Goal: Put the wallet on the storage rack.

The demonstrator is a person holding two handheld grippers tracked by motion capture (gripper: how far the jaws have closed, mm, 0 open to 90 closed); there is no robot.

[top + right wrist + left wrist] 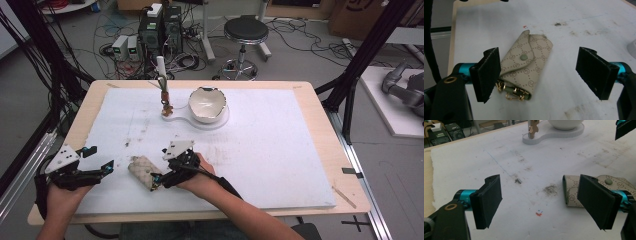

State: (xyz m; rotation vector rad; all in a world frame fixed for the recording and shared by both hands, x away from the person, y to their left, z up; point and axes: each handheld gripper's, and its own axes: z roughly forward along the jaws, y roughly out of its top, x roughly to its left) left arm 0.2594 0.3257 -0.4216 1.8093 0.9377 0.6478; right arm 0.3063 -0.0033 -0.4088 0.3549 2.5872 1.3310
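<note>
Both grippers low at the near edge of the surface [280,150], white sheet w/ grey smudges all over. Key pouch [142,171], beige w/ a printed pattern, lies flat on the sheet betw. the two grippers, roughly 7 o'clock from the sheet's centre. In the right gripper view the pouch [526,66] shows a green snap on its flap and gold key hooks poking out the near end.

Left gripper [102,167] sits at 9 o'clock of the pouch, fingers [489,200] spread wide, nothing betw. them; in its own view the pouch [571,191] is partly hidden behind the right-hand finger, touching or not I can't tell. Right gripper [156,181] is at the pouch's 3 o'clock side, right up against it. Its fingers [487,72] are released too, wide apart, the pouch lying near the left-hand one and part-covered by it; the other finger well clear.

Far side, approx. 12 o'clock: white bowl [207,104] w/ a jagged rim on a flat white base [220,121], and just at its 9 o'clock an upright stand [163,87] w/ a brown piece on it. Nothing stands betw. pouch and bowl, just stained sheet. Beyond the surface: black stool [245,31], computer boxes [160,27], cables across the floor.
</note>
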